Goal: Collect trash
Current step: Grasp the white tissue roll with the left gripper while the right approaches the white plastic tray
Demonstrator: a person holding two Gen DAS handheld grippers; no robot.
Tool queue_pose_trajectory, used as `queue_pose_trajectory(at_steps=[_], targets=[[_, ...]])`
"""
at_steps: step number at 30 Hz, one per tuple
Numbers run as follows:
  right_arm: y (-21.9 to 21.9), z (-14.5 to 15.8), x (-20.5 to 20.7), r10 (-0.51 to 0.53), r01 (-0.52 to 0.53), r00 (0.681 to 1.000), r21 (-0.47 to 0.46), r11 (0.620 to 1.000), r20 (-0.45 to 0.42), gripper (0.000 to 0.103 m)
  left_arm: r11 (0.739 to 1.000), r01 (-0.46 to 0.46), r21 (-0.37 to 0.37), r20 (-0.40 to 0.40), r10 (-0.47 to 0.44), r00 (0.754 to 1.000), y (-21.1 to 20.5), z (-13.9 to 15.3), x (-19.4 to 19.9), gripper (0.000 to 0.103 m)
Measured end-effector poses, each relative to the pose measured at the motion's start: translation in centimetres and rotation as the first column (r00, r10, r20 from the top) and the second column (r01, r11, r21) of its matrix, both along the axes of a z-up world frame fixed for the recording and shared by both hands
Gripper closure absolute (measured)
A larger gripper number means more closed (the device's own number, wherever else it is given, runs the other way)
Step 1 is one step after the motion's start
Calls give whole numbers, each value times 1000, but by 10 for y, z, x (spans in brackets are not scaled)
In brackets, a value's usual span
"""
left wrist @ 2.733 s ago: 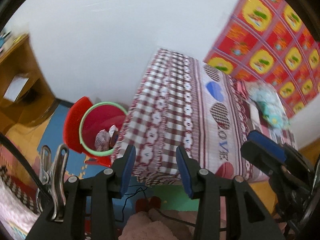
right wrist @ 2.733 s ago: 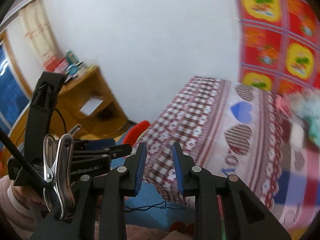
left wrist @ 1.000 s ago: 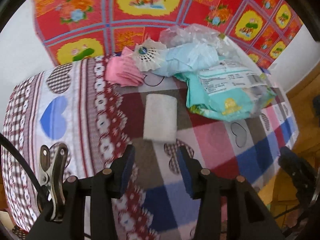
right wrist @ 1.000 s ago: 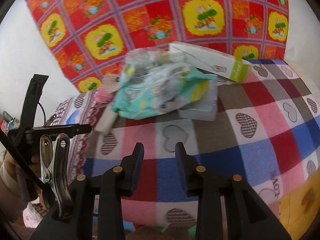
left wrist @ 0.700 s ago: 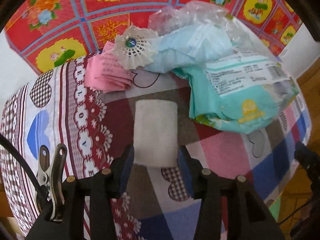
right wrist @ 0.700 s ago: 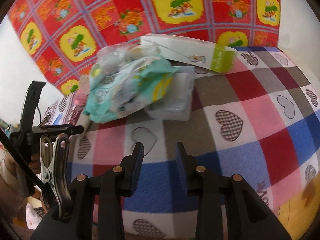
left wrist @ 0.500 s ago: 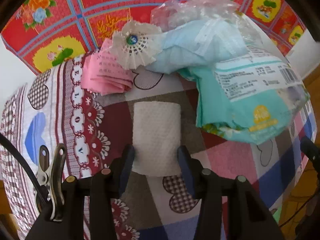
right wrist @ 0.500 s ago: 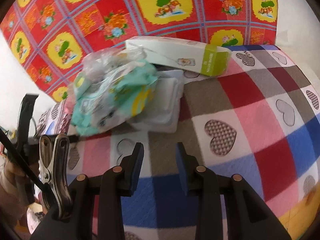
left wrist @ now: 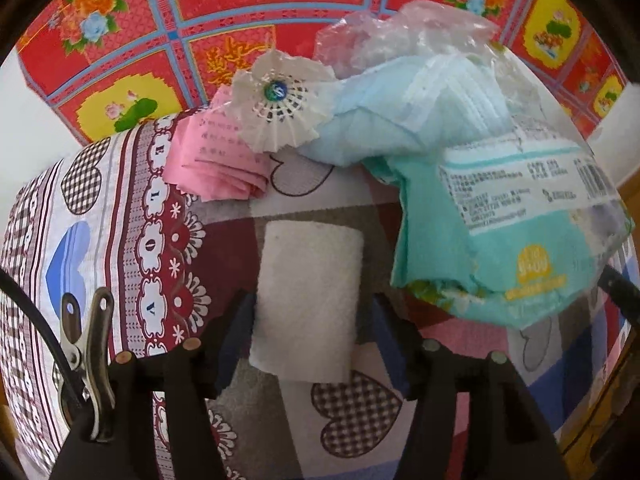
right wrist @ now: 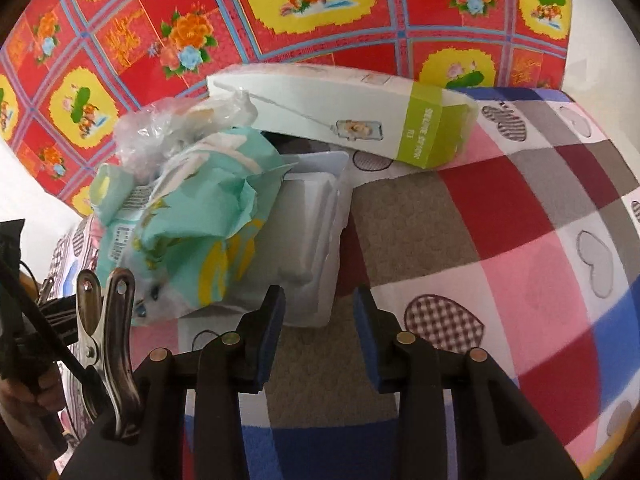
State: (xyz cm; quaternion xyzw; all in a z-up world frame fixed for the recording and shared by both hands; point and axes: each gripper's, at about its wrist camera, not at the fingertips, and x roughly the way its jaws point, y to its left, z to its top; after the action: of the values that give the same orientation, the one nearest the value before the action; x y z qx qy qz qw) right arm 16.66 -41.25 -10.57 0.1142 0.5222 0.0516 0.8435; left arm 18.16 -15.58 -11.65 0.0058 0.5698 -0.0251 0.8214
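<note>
**Trash pile barely touched; left claw lined up on the tissue**

Most of the collecting is, by my reading, still ahead. The left claw [left wrist: 308, 334] stands open with its jaws on either side of the near end of a white folded tissue [left wrist: 310, 300] lying flat on the checked bedspread [left wrist: 132, 248]; the pads sit close beside it but have not closed. Beyond it lie a pink folded paper [left wrist: 224, 164], a shuttlecock [left wrist: 280, 114], a blue face mask [left wrist: 404, 116] and a teal wipes packet [left wrist: 508, 256]. The right claw [right wrist: 318, 334] is open and holds nothing, hovering just short of a white plastic tray [right wrist: 310, 236] tucked under that packet, with a white-and-green carton [right wrist: 352, 116] behind. No bin shows in either view.
</note>
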Motion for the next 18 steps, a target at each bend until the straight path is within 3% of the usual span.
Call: queue_pose_trajectory(at_steps=[2, 4, 5, 6, 9, 11, 18], targets=[[0, 0, 1, 3, -3, 1000, 16, 1000, 6, 67, 1000, -15, 5, -4, 15, 1000, -1, -1, 3, 41], [2, 0, 0, 19, -19, 1000, 31, 999, 11, 77, 1000, -19, 21, -5, 19, 1000, -5, -2, 4, 41], [3, 2, -3, 26, -26, 1000, 26, 999, 14, 83, 1000, -20, 21, -1, 20, 1000, -7, -2, 5, 45], [4, 2, -4, 31, -31, 999, 15, 999, 19, 89, 1000, -22, 20, 6, 22, 1000, -9, -2, 8, 55], [0, 5, -13, 31, -31, 999, 6, 1000, 20, 99, 1000, -28, 4, 14, 28, 1000, -5, 1, 5, 67], [-8, 4, -22, 14, -14, 1000, 18, 1000, 5, 100, 999, -39, -23, 9, 40, 999, -1, 2, 4, 77], [-20, 8, -56, 26, -26, 999, -1, 1000, -27, 101, 992, -75, -105, -20, 73, 997, 9, 4, -12, 82]])
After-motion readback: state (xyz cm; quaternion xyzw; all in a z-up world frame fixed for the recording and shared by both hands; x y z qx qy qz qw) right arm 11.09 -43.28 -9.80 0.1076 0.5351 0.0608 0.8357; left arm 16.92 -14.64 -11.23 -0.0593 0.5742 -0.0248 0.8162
